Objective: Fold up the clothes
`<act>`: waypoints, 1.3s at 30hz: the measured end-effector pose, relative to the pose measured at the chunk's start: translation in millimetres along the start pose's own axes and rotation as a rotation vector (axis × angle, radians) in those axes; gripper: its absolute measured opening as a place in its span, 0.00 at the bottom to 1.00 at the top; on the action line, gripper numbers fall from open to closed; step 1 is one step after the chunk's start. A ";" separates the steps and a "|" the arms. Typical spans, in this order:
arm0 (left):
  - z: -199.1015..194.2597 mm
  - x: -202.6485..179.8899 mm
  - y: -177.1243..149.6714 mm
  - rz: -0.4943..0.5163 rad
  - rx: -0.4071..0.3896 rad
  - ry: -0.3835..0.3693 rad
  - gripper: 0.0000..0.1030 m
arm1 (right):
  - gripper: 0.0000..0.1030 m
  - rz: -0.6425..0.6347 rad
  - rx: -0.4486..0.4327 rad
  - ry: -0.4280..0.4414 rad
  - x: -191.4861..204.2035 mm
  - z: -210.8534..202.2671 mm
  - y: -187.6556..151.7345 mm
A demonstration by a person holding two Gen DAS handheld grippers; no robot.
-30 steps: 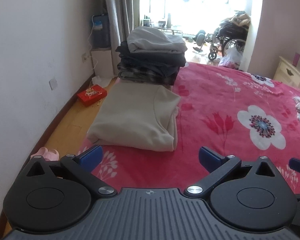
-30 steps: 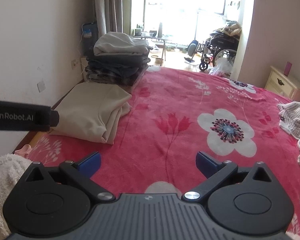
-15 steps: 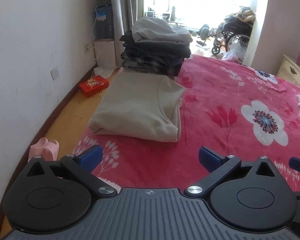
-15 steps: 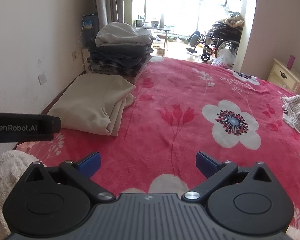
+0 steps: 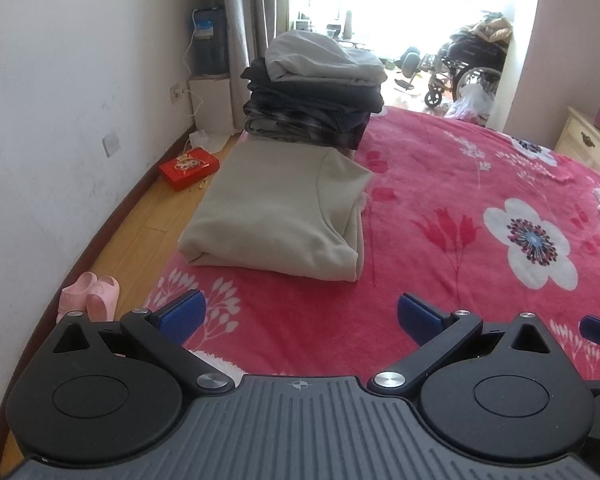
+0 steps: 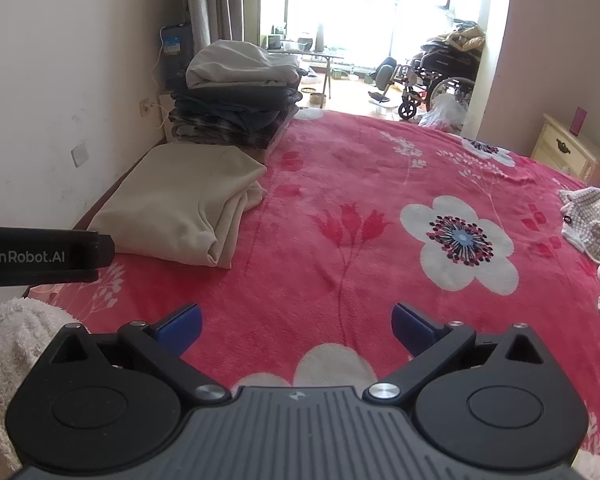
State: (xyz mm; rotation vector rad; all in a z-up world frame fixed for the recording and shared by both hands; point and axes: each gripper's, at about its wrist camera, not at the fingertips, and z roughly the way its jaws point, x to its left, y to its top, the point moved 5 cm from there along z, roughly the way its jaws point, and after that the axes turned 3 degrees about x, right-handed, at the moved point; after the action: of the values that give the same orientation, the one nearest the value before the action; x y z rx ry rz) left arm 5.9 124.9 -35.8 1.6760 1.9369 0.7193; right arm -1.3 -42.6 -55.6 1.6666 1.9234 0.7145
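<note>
**Grippers pulled back from the folded beige garment**

Beige garment [image 5: 276, 212] is my landmark, folded flat on the red floral blanket [image 5: 440, 184] at the bed's left edge. Left of it, down on the floor by the wall, lie a red box [image 5: 189, 168] and pink slippers [image 5: 90, 292]. Just behind it, touching its far edge, stands the stack of folded clothes [image 5: 316, 100], grey piece on top.

My left gripper [image 5: 298, 314] hovers short of the garment with its tongs spread wide and nothing between them. Over the last second both cameras have risen and eased back, so the garment sits farther from the fingers and more floor shows. I read that as this piece being finished and let go.

To the right of the garment, over bare blanket, my right gripper [image 6: 296, 326] is likewise wide and empty. Far right of it, at the opposite bed edge, an unfolded checked garment [image 6: 592, 220] waits; I judge that one comes next.
</note>
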 end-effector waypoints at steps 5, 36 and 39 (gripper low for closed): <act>-0.6 -1.1 -0.1 0.003 -0.006 0.005 1.00 | 1.00 0.008 0.001 -0.003 -2.0 0.2 -0.3; 4.7 9.0 1.8 -0.016 0.003 0.049 1.00 | 1.00 0.025 0.017 -0.017 9.3 6.6 0.7; 5.2 9.2 1.2 -0.015 0.007 0.053 1.00 | 1.00 0.027 0.018 -0.018 8.8 6.9 0.5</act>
State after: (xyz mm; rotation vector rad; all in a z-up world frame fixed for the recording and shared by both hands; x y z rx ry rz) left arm 8.9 134.6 -39.0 1.6608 1.9885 0.7589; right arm 2.5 -33.3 -60.6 1.7072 1.9032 0.6919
